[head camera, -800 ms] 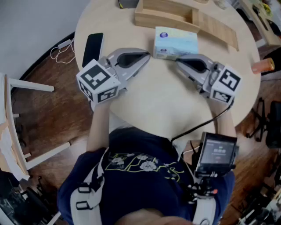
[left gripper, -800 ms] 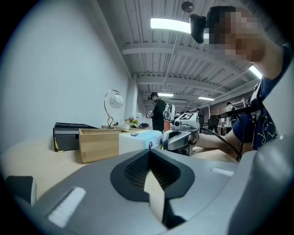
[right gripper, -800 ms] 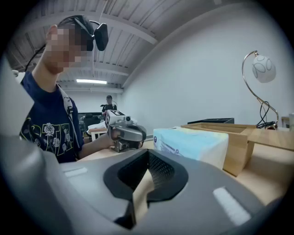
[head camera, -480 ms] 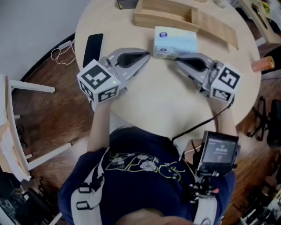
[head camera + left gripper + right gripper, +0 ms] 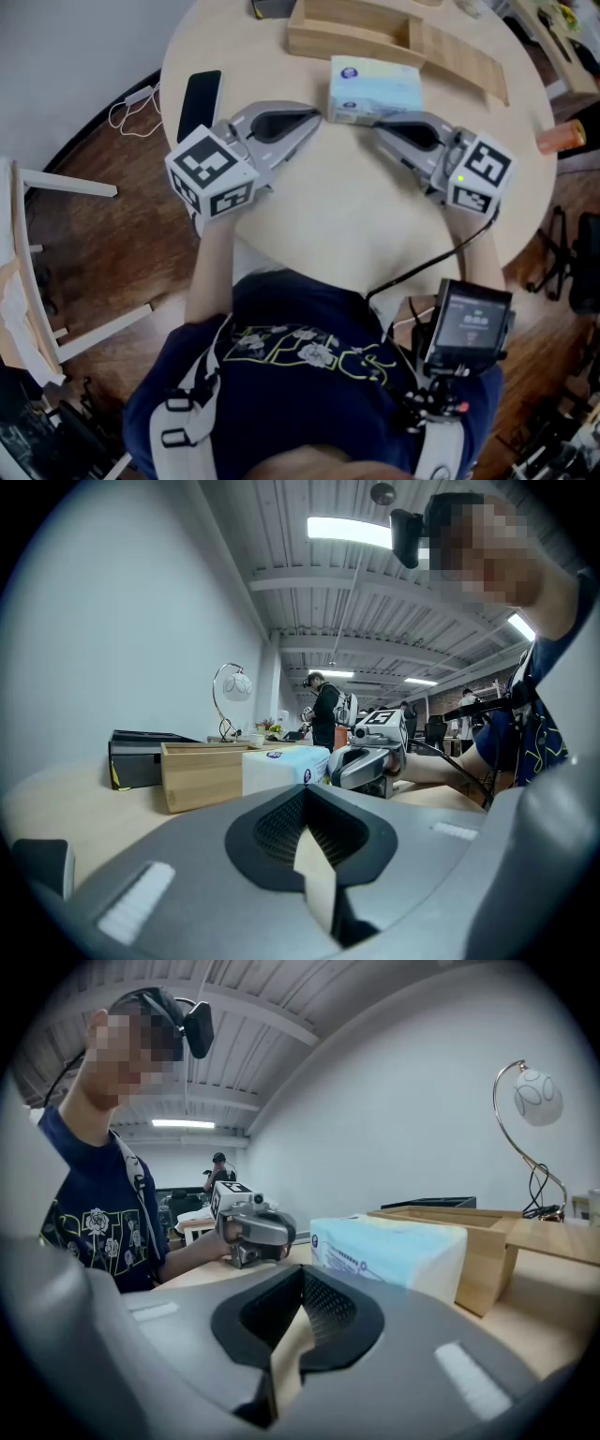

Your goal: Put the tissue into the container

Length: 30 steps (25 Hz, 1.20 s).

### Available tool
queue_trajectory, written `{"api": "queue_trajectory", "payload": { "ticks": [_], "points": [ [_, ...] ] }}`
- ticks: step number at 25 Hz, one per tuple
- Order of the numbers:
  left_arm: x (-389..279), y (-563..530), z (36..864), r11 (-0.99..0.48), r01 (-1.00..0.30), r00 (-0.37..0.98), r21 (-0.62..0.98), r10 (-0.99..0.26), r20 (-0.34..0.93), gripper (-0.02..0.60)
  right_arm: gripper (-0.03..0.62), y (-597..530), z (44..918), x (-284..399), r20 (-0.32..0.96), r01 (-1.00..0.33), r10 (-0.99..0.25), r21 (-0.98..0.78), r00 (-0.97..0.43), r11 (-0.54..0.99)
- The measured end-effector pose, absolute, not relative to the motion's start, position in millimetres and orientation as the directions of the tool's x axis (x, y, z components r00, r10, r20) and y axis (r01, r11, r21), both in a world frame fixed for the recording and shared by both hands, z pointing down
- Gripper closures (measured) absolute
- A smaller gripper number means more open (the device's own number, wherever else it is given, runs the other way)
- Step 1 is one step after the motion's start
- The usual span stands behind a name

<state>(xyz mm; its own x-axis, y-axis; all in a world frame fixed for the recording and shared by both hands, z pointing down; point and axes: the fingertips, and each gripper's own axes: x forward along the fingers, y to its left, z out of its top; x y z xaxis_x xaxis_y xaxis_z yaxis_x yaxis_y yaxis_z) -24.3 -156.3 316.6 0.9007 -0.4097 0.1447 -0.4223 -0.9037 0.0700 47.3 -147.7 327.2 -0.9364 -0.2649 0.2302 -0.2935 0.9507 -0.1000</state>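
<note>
A pale blue and white tissue pack (image 5: pixel 375 91) lies on the round wooden table (image 5: pixel 347 206), just in front of a long wooden container (image 5: pixel 394 42). My left gripper (image 5: pixel 313 120) rests shut on the table, its tips just left of the pack, holding nothing. My right gripper (image 5: pixel 380 132) rests shut too, its tips at the pack's near right side. In the left gripper view the pack (image 5: pixel 286 769) stands beside the container (image 5: pixel 202 772), with the other gripper (image 5: pixel 370 766) beyond. The right gripper view shows the pack (image 5: pixel 389 1251) close ahead and the container (image 5: pixel 478 1237) behind it.
A black phone (image 5: pixel 199 103) lies at the table's left edge, with a white cable (image 5: pixel 131 108) on the floor beyond. An orange object (image 5: pixel 561 141) sits at the right edge. A dark box (image 5: pixel 141 758) stands behind the container. Other people stand far off.
</note>
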Motion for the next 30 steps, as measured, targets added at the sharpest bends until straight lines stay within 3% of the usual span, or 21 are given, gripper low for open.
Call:
{"api": "queue_trajectory", "payload": {
  "ticks": [30],
  "points": [
    [-25.1,-155.8,317.4,-0.904,-0.423,0.900,0.069,-0.410,0.145,0.578,0.588,-150.3,328.3,48.1,0.231,-0.310,-0.283,-0.092,-0.931,0.946]
  ]
}}
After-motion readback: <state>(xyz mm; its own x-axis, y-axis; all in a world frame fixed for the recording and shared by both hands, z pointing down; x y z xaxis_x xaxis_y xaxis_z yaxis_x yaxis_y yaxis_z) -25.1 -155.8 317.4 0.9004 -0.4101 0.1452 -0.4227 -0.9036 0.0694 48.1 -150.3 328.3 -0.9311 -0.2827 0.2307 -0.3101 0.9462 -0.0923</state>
